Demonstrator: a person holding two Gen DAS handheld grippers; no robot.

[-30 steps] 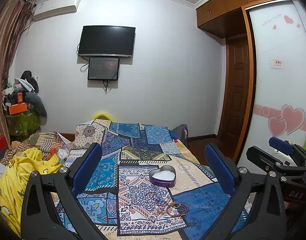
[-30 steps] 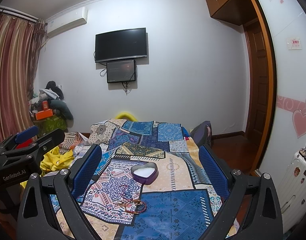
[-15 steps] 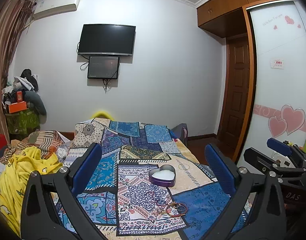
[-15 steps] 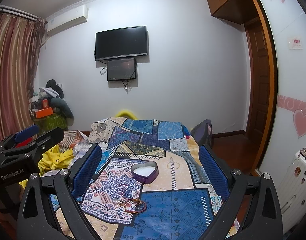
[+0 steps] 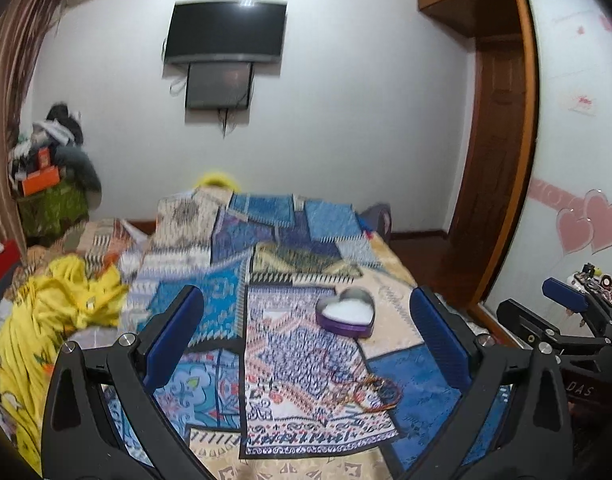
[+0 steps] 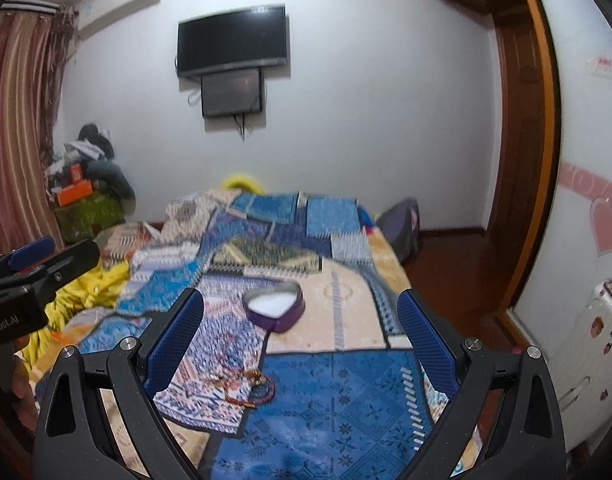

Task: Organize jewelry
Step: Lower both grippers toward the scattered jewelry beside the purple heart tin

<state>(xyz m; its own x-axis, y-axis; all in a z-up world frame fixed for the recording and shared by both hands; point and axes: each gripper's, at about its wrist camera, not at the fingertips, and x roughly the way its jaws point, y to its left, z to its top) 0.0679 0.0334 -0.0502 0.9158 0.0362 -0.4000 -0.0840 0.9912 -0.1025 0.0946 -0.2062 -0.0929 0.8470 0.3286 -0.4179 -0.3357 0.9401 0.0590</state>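
Observation:
A purple heart-shaped tin point(image 5: 345, 316) with a white lining sits open on the patchwork bed cover point(image 5: 266, 264); it also shows in the right wrist view point(image 6: 274, 310). A small tangle of red and orange bracelets point(image 5: 365, 392) lies on the cover in front of the tin, seen too in the right wrist view point(image 6: 248, 388). My left gripper point(image 5: 306, 336) is open and empty, above the near end of the bed. My right gripper point(image 6: 300, 336) is open and empty beside it, to the right.
A yellow garment point(image 5: 54, 320) is heaped on the bed's left side. A cluttered stand point(image 5: 50, 200) is by the left wall, a wooden door point(image 5: 497, 184) at the right, a white suitcase point(image 6: 585, 352) at the right near the bed.
Both grippers have tilted down and moved closer to the bed; the tin and bracelets look larger and higher between the fingers. The picture is blurred by motion. Jaws stay open.

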